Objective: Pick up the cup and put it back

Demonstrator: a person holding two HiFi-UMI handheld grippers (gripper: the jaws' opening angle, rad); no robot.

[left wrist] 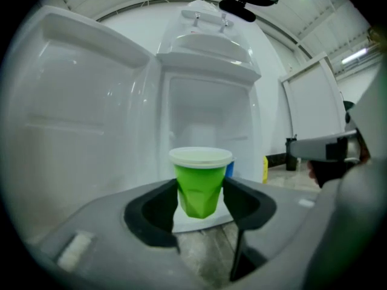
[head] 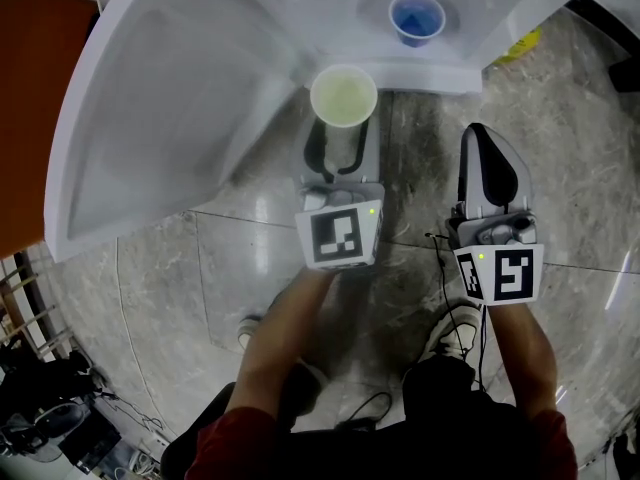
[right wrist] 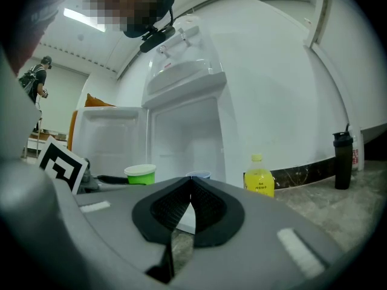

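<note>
A green cup point(head: 343, 95) with a pale rim hangs in the air in front of the open white fridge point(head: 440, 63). My left gripper point(head: 342, 138) is shut on it. In the left gripper view the black pads press both sides of the green cup point(left wrist: 199, 189), and its wall is dented. A blue cup point(head: 416, 18) stands inside the fridge, just behind the green one and a little to its right point(left wrist: 228, 169). My right gripper point(head: 482, 143) hovers to the right, shut and holding nothing point(right wrist: 188, 192).
The fridge door point(head: 150, 108) swings open on the left. A yellow bottle point(right wrist: 260, 177) and a black bottle point(right wrist: 342, 153) stand on the marble floor by the wall, to the right of the fridge. A person stands far off at the left point(right wrist: 39, 77).
</note>
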